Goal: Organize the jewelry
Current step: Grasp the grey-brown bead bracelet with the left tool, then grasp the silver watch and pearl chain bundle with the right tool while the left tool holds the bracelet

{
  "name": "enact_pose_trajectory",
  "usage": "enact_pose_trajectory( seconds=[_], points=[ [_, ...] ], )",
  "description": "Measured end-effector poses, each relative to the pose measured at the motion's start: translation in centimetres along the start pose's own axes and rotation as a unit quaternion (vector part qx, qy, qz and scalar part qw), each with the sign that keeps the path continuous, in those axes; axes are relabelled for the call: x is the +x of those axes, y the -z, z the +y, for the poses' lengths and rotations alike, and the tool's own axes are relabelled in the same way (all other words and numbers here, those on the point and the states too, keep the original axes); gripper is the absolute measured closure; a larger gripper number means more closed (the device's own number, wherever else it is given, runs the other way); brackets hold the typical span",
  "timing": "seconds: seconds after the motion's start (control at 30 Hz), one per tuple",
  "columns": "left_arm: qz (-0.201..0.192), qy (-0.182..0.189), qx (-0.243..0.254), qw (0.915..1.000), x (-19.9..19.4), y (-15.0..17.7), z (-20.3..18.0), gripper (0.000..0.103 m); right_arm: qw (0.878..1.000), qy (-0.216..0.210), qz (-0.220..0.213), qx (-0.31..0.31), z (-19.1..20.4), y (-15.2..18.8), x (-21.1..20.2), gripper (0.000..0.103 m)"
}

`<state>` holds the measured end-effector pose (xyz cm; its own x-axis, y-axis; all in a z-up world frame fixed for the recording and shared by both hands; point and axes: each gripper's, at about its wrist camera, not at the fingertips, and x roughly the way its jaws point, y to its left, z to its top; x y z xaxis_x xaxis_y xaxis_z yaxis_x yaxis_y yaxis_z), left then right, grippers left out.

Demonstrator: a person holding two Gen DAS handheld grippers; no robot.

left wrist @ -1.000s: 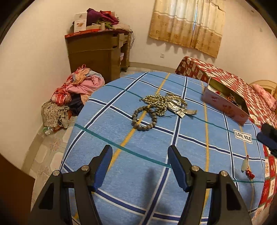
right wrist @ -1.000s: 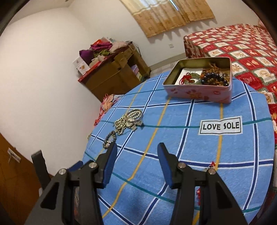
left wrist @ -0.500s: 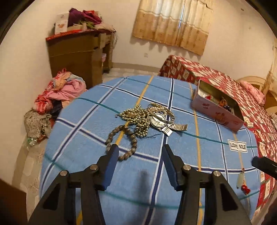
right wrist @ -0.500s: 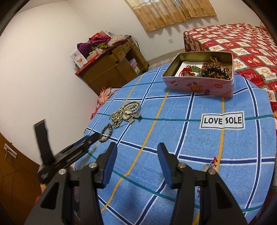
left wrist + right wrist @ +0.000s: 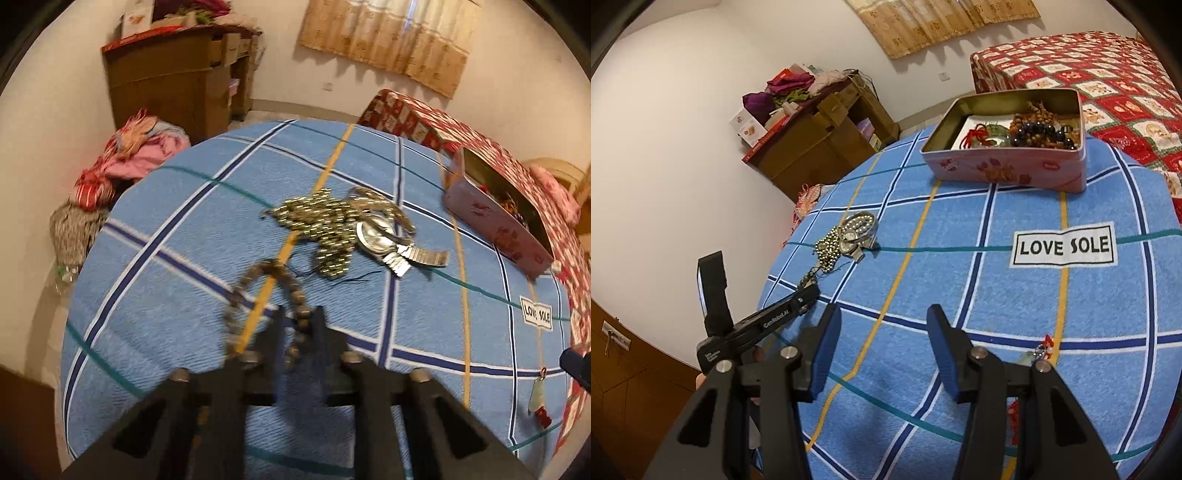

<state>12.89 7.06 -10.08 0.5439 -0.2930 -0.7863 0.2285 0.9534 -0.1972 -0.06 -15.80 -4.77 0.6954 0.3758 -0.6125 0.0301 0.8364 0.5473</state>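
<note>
Left claw (image 5: 298, 325) clamped on the bead bracelet (image 5: 255, 291), prob headed for the tin (image 5: 1008, 170). Right claw (image 5: 882, 350) half open, empty, just hovering nearby.

Blue plaid cloth (image 5: 1015, 302) w/ yellow & teal lines, pink floral tin (image 5: 1008, 171), red-check bedspread (image 5: 1108, 85).

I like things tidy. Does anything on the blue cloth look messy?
Yes. The gold bead chain and the silver watch lie tangled in one heap mid-cloth, outside the pink tin. A red-tasselled pendant lies alone by the cloth's edge.
</note>
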Motion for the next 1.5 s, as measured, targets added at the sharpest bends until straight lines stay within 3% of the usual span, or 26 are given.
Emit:
enact_pose_trajectory(
  seconds=[0.2, 0.37, 0.67, 1.13, 1.3, 1.5],
  points=[
    [0.011, 0.042, -0.005, 0.9991, -2.8, 2.4, 1.2, 0.095, 1.000, 0.001, -0.003, 0.004, -0.1, 0.0, -0.2, 0.050],
    [-0.008, 0.051, 0.002, 0.9987, -5.1, 3.7, 1.3, 0.095, 1.000, -0.004, 0.001, 0.005, 0.3, 0.3, 0.0, 0.050],
    [-0.011, 0.055, 0.007, 0.9984, -4.9, 3.5, 0.9, 0.095, 1.000, -0.005, -0.008, -0.011, 1.4, 0.5, -0.8, 0.050],
    [-0.101, 0.114, 0.011, 0.9883, -10.2, 1.7, -0.6, 0.095, 1.000, -0.003, 0.001, -0.016, 1.2, 0.4, 0.1, 0.050],
    [-0.113, 0.107, 0.013, 0.9877, -10.7, 1.3, -0.8, 0.095, 0.999, -0.005, -0.008, -0.047, 2.4, -1.0, 0.9, 0.055],
    [-0.121, 0.105, 0.005, 0.9871, -10.8, 1.0, -0.3, 0.095, 0.991, -0.001, -0.017, -0.134, 5.6, -3.8, 4.1, 0.059]
  ],
)
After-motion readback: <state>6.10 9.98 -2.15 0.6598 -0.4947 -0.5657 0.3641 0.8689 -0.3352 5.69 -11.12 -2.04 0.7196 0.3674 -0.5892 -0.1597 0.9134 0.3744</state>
